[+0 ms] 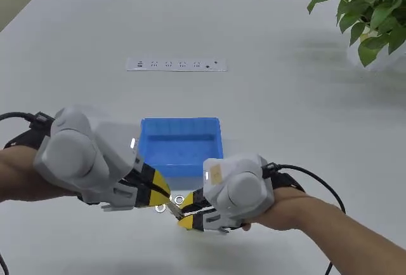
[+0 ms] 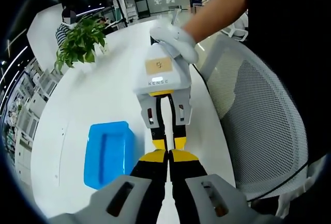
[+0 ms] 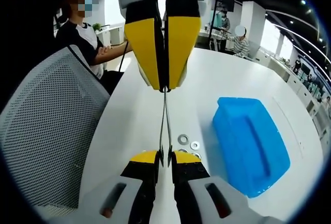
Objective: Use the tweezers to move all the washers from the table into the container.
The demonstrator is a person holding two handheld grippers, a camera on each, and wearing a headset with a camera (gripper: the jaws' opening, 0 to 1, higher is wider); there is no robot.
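Thin metal tweezers [image 3: 165,120] bridge the two grippers, which face each other tip to tip just in front of the blue container [image 1: 181,168]. My left gripper [image 1: 158,194] is shut on one end of the tweezers [image 1: 175,207] and my right gripper [image 1: 189,216] is shut on the other end. In the right gripper view my own jaws [image 3: 165,158] pinch the tweezers low down, with the left gripper [image 3: 163,81] above. Three washers [image 3: 182,139] lie on the white table beside the tweezers, between them and the container [image 3: 251,144]. One washer [image 1: 179,199] lies between the grippers.
A power strip [image 1: 176,65] lies flat beyond the container. A leafy plant [image 1: 368,8] stands at the far right corner. A white mesh chair [image 2: 264,125] is behind the table's near edge. A person [image 3: 88,32] sits in the background.
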